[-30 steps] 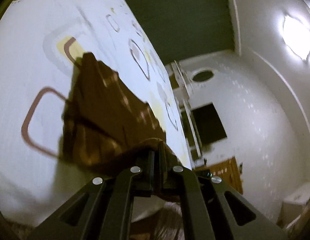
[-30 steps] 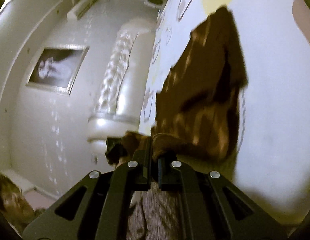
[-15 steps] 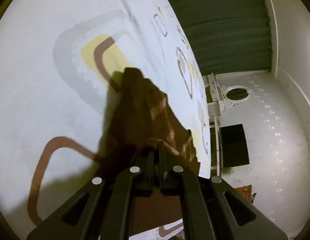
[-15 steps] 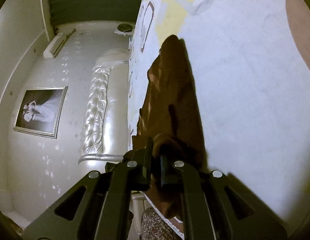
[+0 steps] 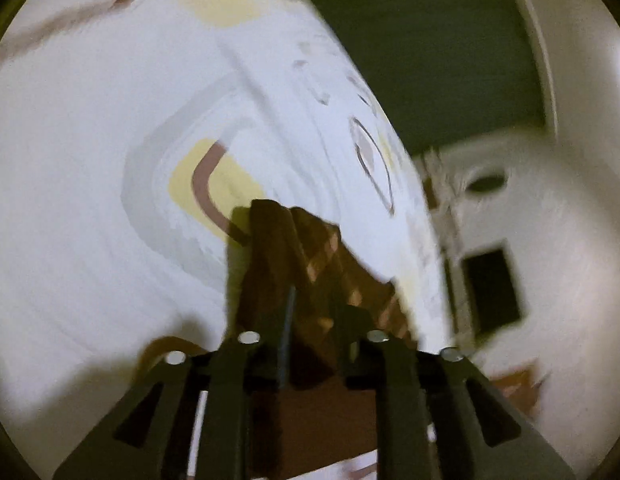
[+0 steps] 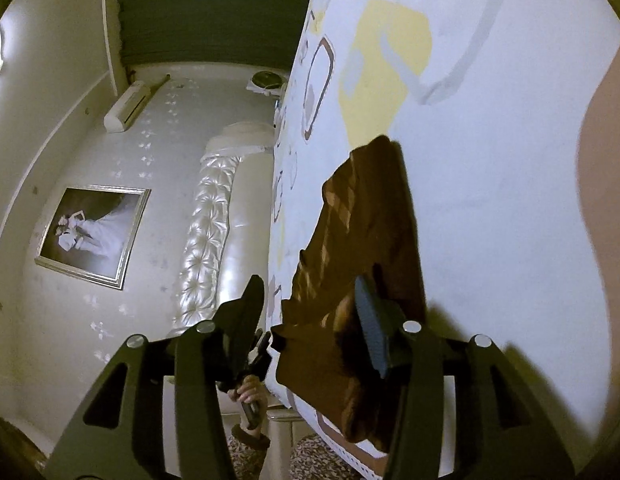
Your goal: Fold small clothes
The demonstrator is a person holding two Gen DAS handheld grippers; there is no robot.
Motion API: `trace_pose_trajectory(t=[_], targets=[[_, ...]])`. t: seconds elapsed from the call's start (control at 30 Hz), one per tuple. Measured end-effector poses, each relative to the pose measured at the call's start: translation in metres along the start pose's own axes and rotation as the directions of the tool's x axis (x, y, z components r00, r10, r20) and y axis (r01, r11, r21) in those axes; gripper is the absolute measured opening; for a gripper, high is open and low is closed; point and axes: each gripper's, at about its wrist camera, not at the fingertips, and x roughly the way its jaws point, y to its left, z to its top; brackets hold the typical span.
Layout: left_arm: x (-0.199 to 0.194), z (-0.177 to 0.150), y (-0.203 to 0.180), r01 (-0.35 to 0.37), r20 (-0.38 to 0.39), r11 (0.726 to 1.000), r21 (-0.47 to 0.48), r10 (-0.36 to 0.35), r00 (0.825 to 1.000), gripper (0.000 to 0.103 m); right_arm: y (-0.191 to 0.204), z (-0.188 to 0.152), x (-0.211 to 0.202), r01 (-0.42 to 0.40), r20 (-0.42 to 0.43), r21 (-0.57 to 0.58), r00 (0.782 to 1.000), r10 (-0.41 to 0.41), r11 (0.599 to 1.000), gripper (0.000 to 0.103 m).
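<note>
A small brown garment with lighter stripes (image 5: 306,268) lies folded on the white patterned bed sheet (image 5: 90,220). It also shows in the right wrist view (image 6: 370,232), stretching away from the near bed edge. My left gripper (image 5: 316,320) is open, its fingers astride the garment's near end; the view is blurred. My right gripper (image 6: 310,312) is open and empty, just above the garment's near edge, with the right finger (image 6: 370,320) over the cloth.
The sheet (image 6: 490,200) has yellow, grey and brown rounded shapes. A tufted white headboard (image 6: 206,248), a framed picture (image 6: 90,236) and an air conditioner (image 6: 126,106) are on the wall. The other hand and its gripper handle (image 6: 250,392) show beyond the bed edge.
Both grippers were shut on the garment and carried it over onto the sheet. Now both have opened and let go, and the garment lies folded on the bed.
</note>
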Motion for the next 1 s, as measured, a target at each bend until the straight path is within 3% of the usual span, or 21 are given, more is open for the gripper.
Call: trace_pose_trajectory(t=[0.03,0.1,0.13,0.2,0.23,0.33,0.43,0.5,0.6,0.67,0.73,0.8,0.83,0.9,0.93,1.0], targets=[[-0.005,-0.005,-0.012,-0.055,0.010,0.991,0.119,0.054,0.998,0.035,0.002,-0.001,-0.004,0.005,0.001,-0.011,1.000,-0.005,1.000,0.049],[-0.009,-0.018,-0.034,-0.159,0.046,0.930,0.332,0.153,0.987,0.040,0.006,-0.004,-0.012,0.014,0.001,-0.028,1.000,-0.014,0.999,0.052],[-0.008,-0.029,-0.047,-0.220,0.064,0.852,0.475,0.216,0.974,0.040,0.007,-0.005,-0.015,0.020,0.000,-0.034,1.000,-0.020,0.999,0.052],[0.000,-0.047,-0.063,-0.291,0.100,0.703,0.649,0.301,0.948,0.040,0.009,-0.008,-0.020,0.020,-0.006,-0.039,1.000,-0.020,0.999,0.053],[0.005,-0.060,-0.069,-0.315,0.118,0.593,0.741,0.348,0.930,0.040,0.008,-0.011,-0.022,0.018,-0.009,-0.038,1.000,-0.018,0.999,0.053],[0.021,-0.083,-0.075,-0.309,0.126,0.396,0.864,0.426,0.896,0.040,0.005,-0.016,-0.024,0.010,-0.016,-0.031,1.000,-0.010,0.999,0.053],[0.037,-0.092,-0.074,-0.308,0.145,0.294,0.905,0.467,0.872,0.040,0.004,-0.021,-0.020,0.004,-0.028,-0.024,1.000,-0.005,1.000,0.053],[0.049,-0.091,-0.074,-0.312,0.159,0.254,0.916,0.484,0.861,0.040,0.004,-0.024,-0.018,0.001,-0.037,-0.021,0.999,-0.002,1.000,0.053],[0.060,-0.086,-0.078,-0.332,0.189,0.228,0.915,0.485,0.854,0.040,0.007,-0.027,-0.013,0.015,-0.043,-0.031,0.999,-0.016,0.999,0.054],[0.061,-0.075,-0.081,-0.371,0.219,0.254,0.894,0.474,0.853,0.040,0.009,-0.028,-0.012,0.017,-0.042,-0.034,0.999,-0.018,0.999,0.054],[0.059,-0.058,-0.081,-0.416,0.243,0.315,0.853,0.465,0.851,0.041,0.009,-0.028,-0.014,0.018,-0.038,-0.031,0.999,-0.019,0.999,0.054],[0.054,-0.040,-0.075,-0.453,0.249,0.407,0.793,0.463,0.851,0.042,0.008,-0.027,-0.014,0.016,-0.038,-0.028,0.999,-0.017,0.999,0.054],[0.050,-0.031,-0.070,-0.441,0.221,0.470,0.764,0.452,0.864,0.042,0.007,-0.027,-0.014,0.019,-0.039,-0.028,0.999,-0.021,0.999,0.054],[0.045,-0.026,-0.063,-0.401,0.171,0.531,0.746,0.429,0.887,0.042,0.007,-0.026,-0.014,0.030,-0.045,-0.040,0.999,-0.031,0.999,0.054],[0.045,-0.028,-0.062,-0.383,0.154,0.532,0.755,0.423,0.893,0.042,0.008,-0.025,-0.014,0.037,-0.049,-0.050,0.998,-0.040,0.998,0.054],[0.050,-0.036,-0.065,-0.353,0.137,0.484,0.801,0.425,0.895,0.044,0.009,-0.024,-0.012,0.057,-0.053,-0.073,0.997,-0.060,0.996,0.054]])
